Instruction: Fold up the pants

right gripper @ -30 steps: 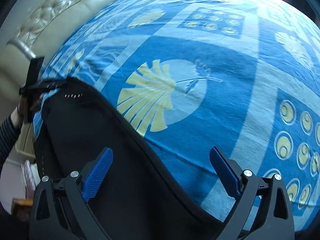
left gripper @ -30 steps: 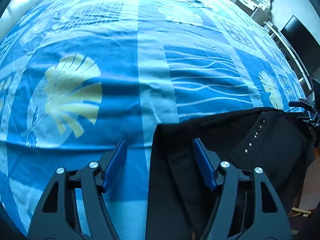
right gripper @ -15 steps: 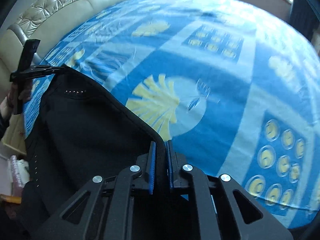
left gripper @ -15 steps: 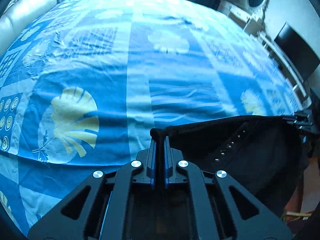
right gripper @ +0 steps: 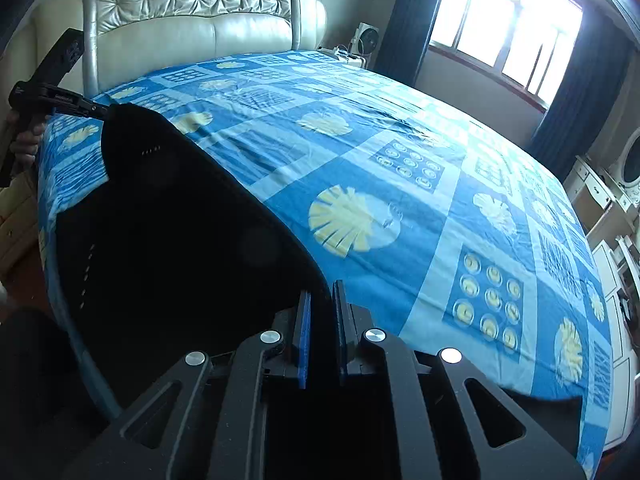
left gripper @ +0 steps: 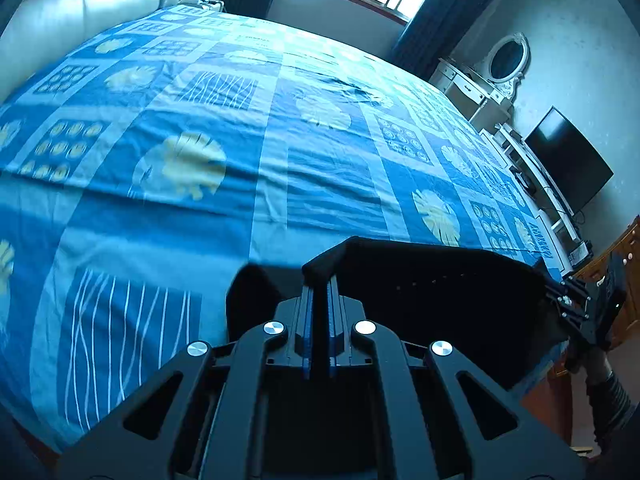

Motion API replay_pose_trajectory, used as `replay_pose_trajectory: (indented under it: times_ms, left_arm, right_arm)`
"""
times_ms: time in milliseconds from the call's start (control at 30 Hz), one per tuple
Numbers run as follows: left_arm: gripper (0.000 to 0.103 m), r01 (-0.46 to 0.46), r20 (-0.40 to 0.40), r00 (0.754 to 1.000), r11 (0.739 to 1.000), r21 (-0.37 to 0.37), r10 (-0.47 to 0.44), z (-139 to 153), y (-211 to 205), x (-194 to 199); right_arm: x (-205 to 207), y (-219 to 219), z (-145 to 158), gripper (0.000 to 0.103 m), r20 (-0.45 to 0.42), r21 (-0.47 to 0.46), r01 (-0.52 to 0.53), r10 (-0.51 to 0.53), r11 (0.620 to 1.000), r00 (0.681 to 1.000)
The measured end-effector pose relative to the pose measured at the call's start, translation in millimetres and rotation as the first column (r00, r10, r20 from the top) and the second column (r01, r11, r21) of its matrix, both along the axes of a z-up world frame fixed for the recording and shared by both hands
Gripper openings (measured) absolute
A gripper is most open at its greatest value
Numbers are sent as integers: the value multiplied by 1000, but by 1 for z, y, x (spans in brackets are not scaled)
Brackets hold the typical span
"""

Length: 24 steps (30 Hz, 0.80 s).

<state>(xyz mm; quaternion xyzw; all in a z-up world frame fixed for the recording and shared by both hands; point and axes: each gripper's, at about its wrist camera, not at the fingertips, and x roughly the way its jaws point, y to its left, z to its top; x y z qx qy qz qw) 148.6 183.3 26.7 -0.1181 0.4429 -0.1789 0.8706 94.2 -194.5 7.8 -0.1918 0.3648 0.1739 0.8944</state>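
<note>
Black pants [left gripper: 440, 292] hang stretched between my two grippers above the near edge of a bed. My left gripper [left gripper: 320, 292] is shut on one corner of the pants' top edge. My right gripper [right gripper: 322, 296] is shut on the other corner. In the right wrist view the pants [right gripper: 168, 236] spread as a wide black sheet to the left, with a row of small studs. The left gripper [right gripper: 86, 111] shows there at the far corner. The right gripper [left gripper: 560, 292] shows at the right of the left wrist view.
The bed carries a blue patterned sheet [left gripper: 280, 160] with yellow leaf prints. A cream tufted headboard [right gripper: 192, 12] stands at one end. A white dresser with an oval mirror [left gripper: 508, 60], a black TV [left gripper: 568, 160] and a window [right gripper: 504, 20] line the room.
Both grippers were open a second ago and closed on the pants' edge. Since then both have lifted the pants up off the bed, so more of the room shows.
</note>
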Motion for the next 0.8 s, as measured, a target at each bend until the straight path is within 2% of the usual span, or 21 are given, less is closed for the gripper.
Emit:
replay_pose_trajectory:
  times_ms: [200, 367, 567, 667, 733, 800]
  left_arm:
    - [5, -27, -50, 998, 999, -30, 25, -28, 8, -60]
    - [5, -51, -140, 989, 998, -30, 46, -64, 14, -77]
    - [5, -51, -176, 983, 999, -11, 48, -81, 13, -94]
    - [5, -79, -192, 979, 997, -23, 73, -82, 19, -101]
    - [9, -111, -204, 974, 992, -62, 97, -81, 28, -107]
    - [17, -151, -224, 967, 981, -125, 121, -80, 38, -116]
  right_arm:
    - [-38, 3, -35, 10, -67, -18, 10, -11, 1000, 998]
    - [-59, 9, -62, 11, -113, -28, 14, -18, 1000, 993]
    - [-70, 10, -84, 12, -151, -36, 40, -45, 999, 987]
    - [-73, 6, -81, 25, -184, 24, 83, -77, 996, 980]
    - [-77, -1, -75, 52, -232, 108, 99, -72, 989, 970]
    - [-84, -5, -70, 63, -250, 145, 129, -89, 981, 964]
